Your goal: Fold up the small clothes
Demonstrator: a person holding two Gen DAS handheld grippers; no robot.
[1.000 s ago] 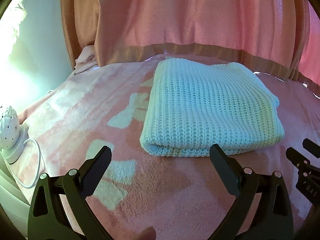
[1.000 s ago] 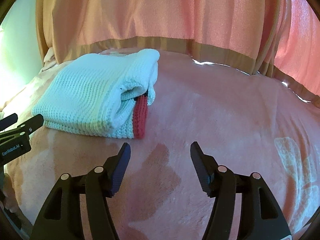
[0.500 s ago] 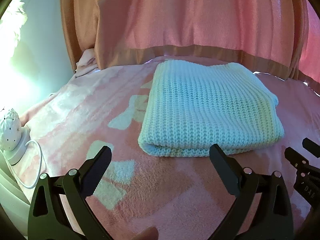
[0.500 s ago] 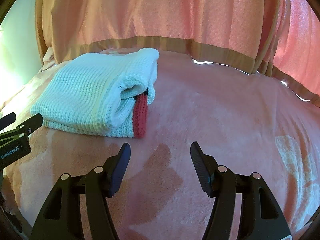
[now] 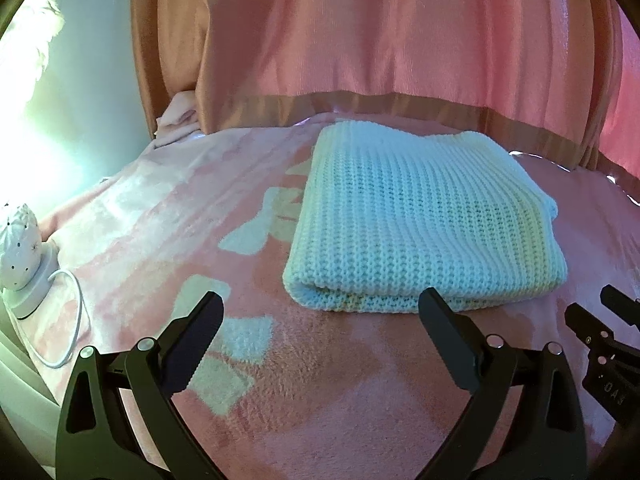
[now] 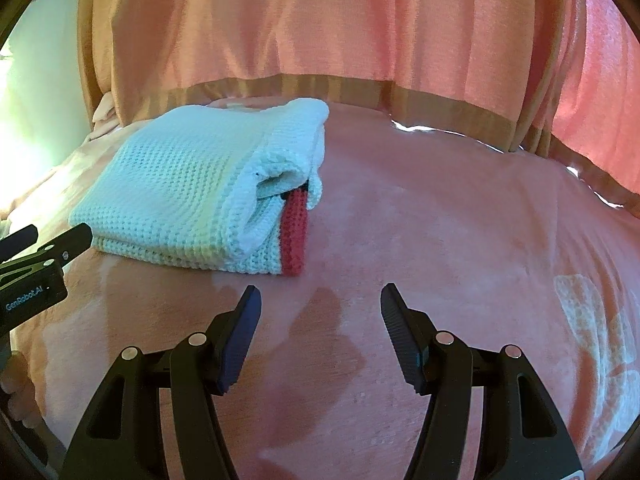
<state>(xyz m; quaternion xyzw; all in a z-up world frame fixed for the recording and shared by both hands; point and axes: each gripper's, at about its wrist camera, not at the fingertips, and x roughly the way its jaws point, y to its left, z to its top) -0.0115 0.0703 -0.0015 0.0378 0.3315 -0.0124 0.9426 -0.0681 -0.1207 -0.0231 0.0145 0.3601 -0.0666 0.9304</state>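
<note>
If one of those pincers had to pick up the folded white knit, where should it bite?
Probably the rounded near fold of the white knit, approached low from the front by the open left gripper. There the layers join into one thick roll. On the side toward the open right gripper, loose layers and a red band lie exposed and could separate.

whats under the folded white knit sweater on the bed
The white knit sweater lies on the pink blanket. Along its open side a red knit edge shows at the bottom layer. Anything else beneath or between the folds is covered.
</note>
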